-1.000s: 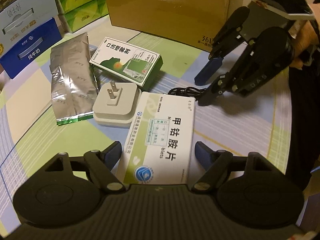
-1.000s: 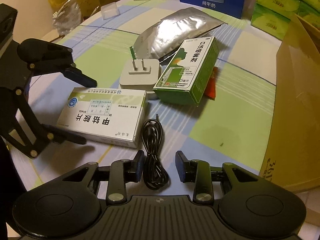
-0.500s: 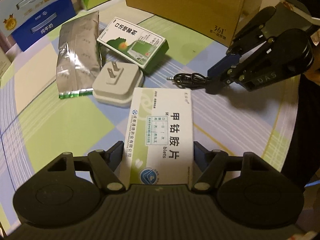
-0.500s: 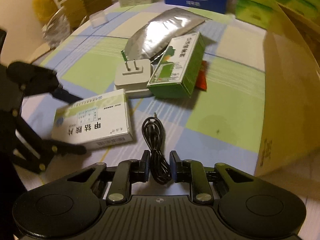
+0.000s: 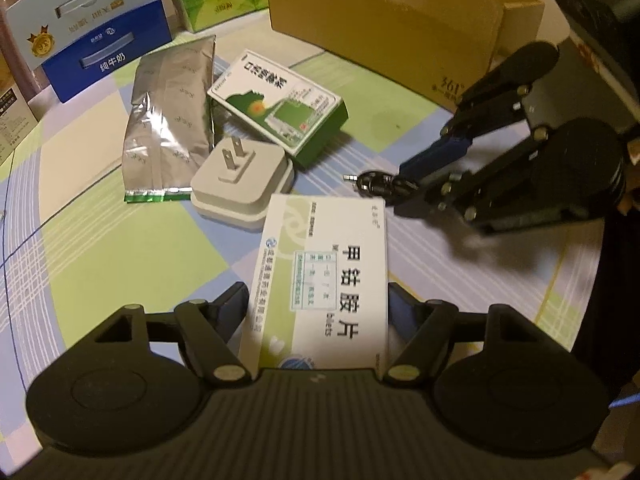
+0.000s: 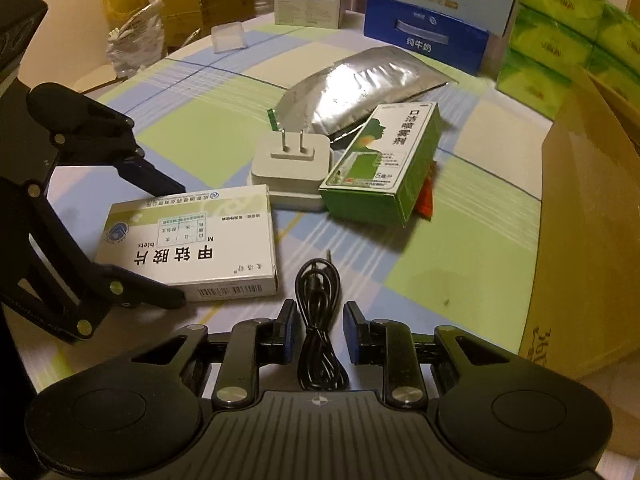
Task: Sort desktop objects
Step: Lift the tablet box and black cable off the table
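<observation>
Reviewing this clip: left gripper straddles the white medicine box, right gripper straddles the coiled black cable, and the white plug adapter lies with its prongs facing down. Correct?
Not quite. The white plug adapter lies with its prongs pointing up, as the right wrist view shows. The rest holds: the left gripper straddles the white medicine box, the right gripper the coiled black cable.

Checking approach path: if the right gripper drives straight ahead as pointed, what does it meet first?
The right gripper already straddles the coiled black cable. Beyond the cable's plug tip, probably the green-and-white spray box, though depth is unclear.
</observation>
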